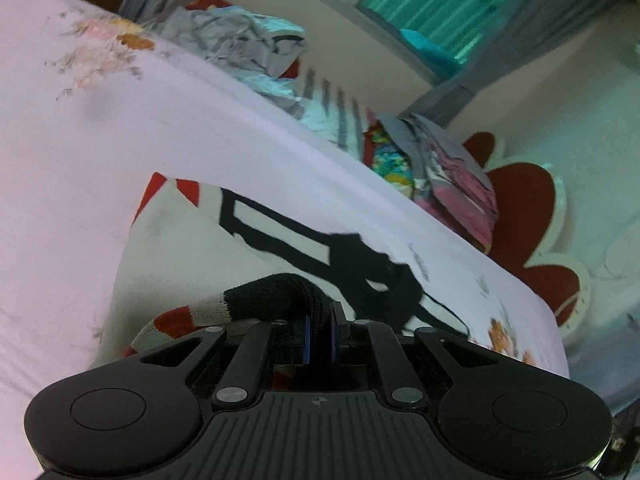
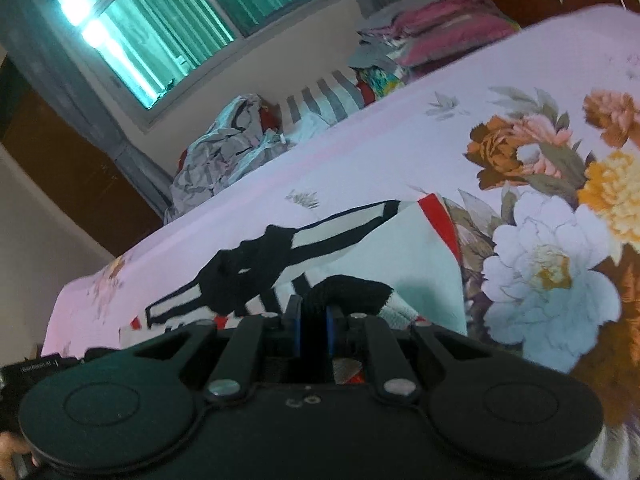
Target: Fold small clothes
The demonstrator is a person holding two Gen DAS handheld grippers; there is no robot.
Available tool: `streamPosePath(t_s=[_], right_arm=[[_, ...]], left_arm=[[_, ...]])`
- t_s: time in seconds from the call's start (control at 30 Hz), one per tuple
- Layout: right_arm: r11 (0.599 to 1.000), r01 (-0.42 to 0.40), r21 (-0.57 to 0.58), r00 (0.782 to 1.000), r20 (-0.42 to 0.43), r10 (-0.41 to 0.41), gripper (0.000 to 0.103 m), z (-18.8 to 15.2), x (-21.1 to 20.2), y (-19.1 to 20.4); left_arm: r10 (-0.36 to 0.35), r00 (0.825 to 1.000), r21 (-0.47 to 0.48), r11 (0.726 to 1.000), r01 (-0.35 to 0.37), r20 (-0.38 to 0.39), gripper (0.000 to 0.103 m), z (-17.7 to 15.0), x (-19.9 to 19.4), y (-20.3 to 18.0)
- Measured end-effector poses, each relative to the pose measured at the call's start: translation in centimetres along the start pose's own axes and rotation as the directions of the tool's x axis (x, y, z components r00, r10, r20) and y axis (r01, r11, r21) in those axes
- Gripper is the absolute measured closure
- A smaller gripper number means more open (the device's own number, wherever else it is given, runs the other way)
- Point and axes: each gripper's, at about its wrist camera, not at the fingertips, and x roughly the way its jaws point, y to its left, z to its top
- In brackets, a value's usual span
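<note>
Both wrist views look low and close across the bed (image 1: 100, 152), sharing the window (image 2: 168, 32).

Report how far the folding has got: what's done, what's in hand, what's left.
Done: a folded-looking stack sits at the far edge of the bed. In hand: the left gripper and right gripper are each shut on a knit edge of the white, black and red garment. Left: finishing this fold, then the crumpled pile.

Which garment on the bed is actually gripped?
The white garment with black and red print; both grippers, left and right, pinch its ribbed hem. The crumpled grey pile lies untouched behind.
</note>
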Motion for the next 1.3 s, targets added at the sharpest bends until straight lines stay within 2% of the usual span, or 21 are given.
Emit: streamPosePath(t_s=[0.23,0.37,0.53,0.6,0.63,0.7,0.77,0.83,0.9,1.0,1.13,1.23,1.27,1.3], right_arm=[[0.996,0.011,0.094,0.999,-0.032,-0.008,0.091,1.7,3.6,-1.7],[0.994,0.035,0.104,0.999,-0.043,-0.030,0.090,2.1,5.0,-2.0],[0.993,0.048,0.104,0.999,-0.021,-0.046,0.081,2.8,5.5,-2.3],[0.995,0.062,0.082,0.998,0.020,-0.064,0.062,3.4,5.1,-2.3],[0.995,0.058,0.076,0.998,0.030,-0.061,0.058,3.7,5.0,-2.3],[0.997,0.061,0.050,0.998,0.033,-0.063,0.056,4.1,4.8,-2.2],[0.997,0.074,0.004,0.997,0.034,-0.075,0.056,4.3,4.7,-1.9],[0.996,0.077,-0.049,0.996,0.040,-0.075,0.056,4.3,4.7,-1.5],[0.992,0.082,-0.097,0.996,0.032,-0.079,0.045,4.1,4.9,-1.3],[0.984,0.070,-0.165,0.997,-0.003,-0.071,0.043,3.6,5.8,-0.7],[0.968,0.098,-0.231,0.993,-0.036,-0.109,0.043,2.8,7.6,0.1],[0.964,0.106,-0.245,0.992,-0.036,-0.118,0.043,2.7,8.4,0.2],[0.961,0.106,-0.257,0.992,-0.035,-0.119,0.045,2.7,8.5,0.3],[0.957,0.105,-0.270,0.992,-0.039,-0.120,0.053,2.8,8.7,0.4]], left_arm=[[0.067,0.997,-0.035,0.997,-0.069,-0.041,0.095,1.2,3.8,0.5],[0.071,0.995,-0.070,0.995,-0.076,-0.075,0.095,1.8,5.3,0.9],[0.040,0.996,-0.131,0.990,-0.051,-0.085,0.093,2.6,5.8,1.3],[0.019,0.997,-0.147,0.989,-0.030,-0.073,0.074,2.7,5.8,1.4],[0.010,0.998,-0.152,0.988,-0.019,-0.062,0.067,2.8,5.7,1.5],[0.025,1.000,-0.144,0.989,-0.027,-0.010,0.040,3.0,5.2,1.4],[0.042,0.998,-0.138,0.990,-0.036,0.040,0.033,3.2,4.5,1.3],[0.053,0.998,-0.095,0.994,-0.048,0.042,0.033,3.5,4.2,1.2],[0.071,0.997,-0.024,0.997,-0.070,0.042,0.033,3.7,4.0,1.3],[0.104,0.994,0.088,0.991,-0.106,0.021,0.033,3.2,4.4,1.1],[0.141,0.990,0.230,0.963,-0.140,0.013,0.034,2.3,5.4,-0.1],[0.167,0.986,0.280,0.946,-0.166,0.020,0.034,2.3,6.2,-0.6],[0.174,0.985,0.288,0.942,-0.173,0.024,0.036,2.3,6.3,-0.7],[0.181,0.983,0.304,0.935,-0.181,0.026,0.050,2.4,6.6,-0.7]])
